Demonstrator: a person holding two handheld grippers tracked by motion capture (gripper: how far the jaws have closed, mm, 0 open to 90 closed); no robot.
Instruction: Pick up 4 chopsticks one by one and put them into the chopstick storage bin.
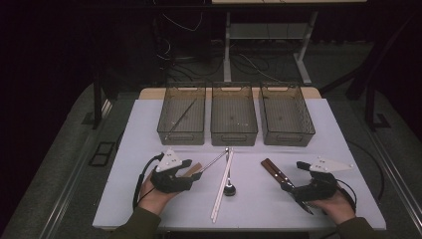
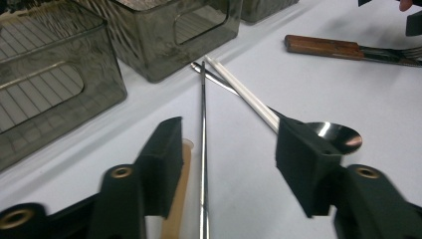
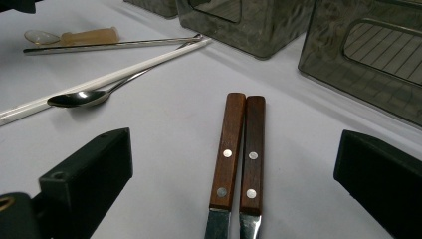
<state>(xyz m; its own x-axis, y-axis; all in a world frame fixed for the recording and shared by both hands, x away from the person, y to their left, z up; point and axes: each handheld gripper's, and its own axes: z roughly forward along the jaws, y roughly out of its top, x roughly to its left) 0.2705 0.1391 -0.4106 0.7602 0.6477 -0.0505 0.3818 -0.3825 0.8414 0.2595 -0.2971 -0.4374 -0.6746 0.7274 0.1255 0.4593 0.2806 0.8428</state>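
Observation:
My left gripper point(image 1: 191, 170) lies low over the white table at front left. Its jaws point(image 2: 230, 134) stand open around a thin metal rod point(image 2: 203, 149) and a tan-handled utensil point(image 2: 176, 199), which rests against the left jaw; neither is squeezed. A pair of white chopsticks point(image 2: 244, 92) and a metal spoon point(image 2: 338, 137) lie just beyond the right jaw. At front right, my right gripper point(image 1: 297, 178) is open, its jaws point(image 3: 234, 144) straddling two wooden-handled utensils point(image 3: 239, 149) lying side by side without touching them.
Three smoky plastic bins stand in a row at the back: left point(image 1: 180, 135), middle point(image 1: 234, 137), right point(image 1: 286, 138). A thin metal stick point(image 1: 181, 118) lies in the left bin. Table edges run close behind both hands.

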